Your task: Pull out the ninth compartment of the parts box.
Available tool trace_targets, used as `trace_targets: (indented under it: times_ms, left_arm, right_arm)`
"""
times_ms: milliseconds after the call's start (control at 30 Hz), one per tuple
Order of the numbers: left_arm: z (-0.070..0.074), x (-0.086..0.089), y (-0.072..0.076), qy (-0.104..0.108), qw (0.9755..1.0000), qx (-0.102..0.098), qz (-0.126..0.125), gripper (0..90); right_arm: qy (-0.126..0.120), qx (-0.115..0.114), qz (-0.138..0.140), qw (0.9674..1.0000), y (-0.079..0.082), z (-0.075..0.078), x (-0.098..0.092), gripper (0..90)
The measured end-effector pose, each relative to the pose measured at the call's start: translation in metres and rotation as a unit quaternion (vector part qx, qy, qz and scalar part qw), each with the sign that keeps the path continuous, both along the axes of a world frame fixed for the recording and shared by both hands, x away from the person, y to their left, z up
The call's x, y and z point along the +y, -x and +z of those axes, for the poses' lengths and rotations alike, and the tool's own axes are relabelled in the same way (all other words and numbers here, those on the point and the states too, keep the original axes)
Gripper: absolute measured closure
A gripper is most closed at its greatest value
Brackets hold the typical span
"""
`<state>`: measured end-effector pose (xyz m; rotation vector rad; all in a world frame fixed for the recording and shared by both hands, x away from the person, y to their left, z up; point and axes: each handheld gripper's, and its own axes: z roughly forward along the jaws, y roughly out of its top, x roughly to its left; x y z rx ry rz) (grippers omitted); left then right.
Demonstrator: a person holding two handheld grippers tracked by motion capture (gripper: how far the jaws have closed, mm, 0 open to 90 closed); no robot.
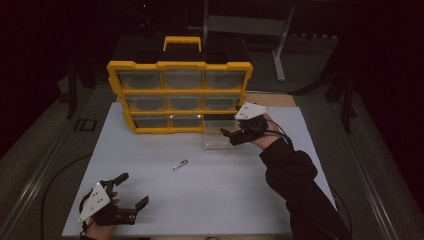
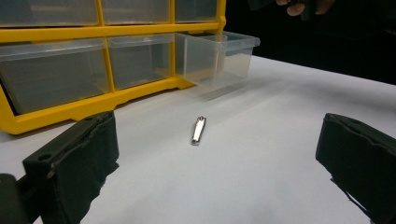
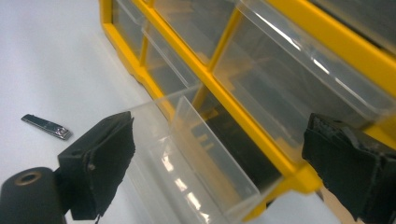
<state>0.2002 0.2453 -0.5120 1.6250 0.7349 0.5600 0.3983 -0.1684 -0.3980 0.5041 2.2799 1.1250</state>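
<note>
White tabletop, both grippers [image 1: 127, 191] [image 1: 229, 135] gaping wide, holding nothing; your sleeve could bump that pulled-out drawer [image 1: 218, 134] near frame center, nail clipper [image 1: 180, 164] untouched.

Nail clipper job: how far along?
Done: bottom-right drawer pulled out of the yellow organizer. In hand: nothing; right gripper sits open by the drawer, left gripper open near the table's front edge. Left: nail clipper lies on the table, likely bound for the drawer.

**Open desk in front, cabinet behind**

Bare desk [image 1: 210, 200] surrounds the nail clipper [image 1: 180, 165] on every side. The yellow drawer cabinet [image 1: 180, 95] walls off the far edge, and its pulled-out clear drawer [image 1: 219, 137] juts into the right-hand approach.
</note>
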Motion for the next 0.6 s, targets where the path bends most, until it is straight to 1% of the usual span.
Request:
trace_targets:
  times_ms: [233,333,433,600]
  left_arm:
    - [0.0,0.0,0.0,0.0,1.0,0.0,0.0,0.0]
    - [0.0,0.0,0.0,0.002,1.0,0.0,0.0,0.0]
    - [0.0,0.0,0.0,0.002,1.0,0.0,0.001,0.0]
    - [0.0,0.0,0.0,0.001,1.0,0.0,0.0,0.0]
  right_arm:
    - [-0.022,0.009,-0.011,0.9997,0.012,-0.009,-0.016,9.3]
    - [-0.027,0.011,-0.021,0.9994,0.016,-0.014,-0.023,9.3]
    - [-0.043,0.022,-0.029,0.9984,0.019,-0.019,-0.032,9.3]
    - [-0.054,0.026,-0.038,0.9975,0.028,-0.026,-0.042,9.3]
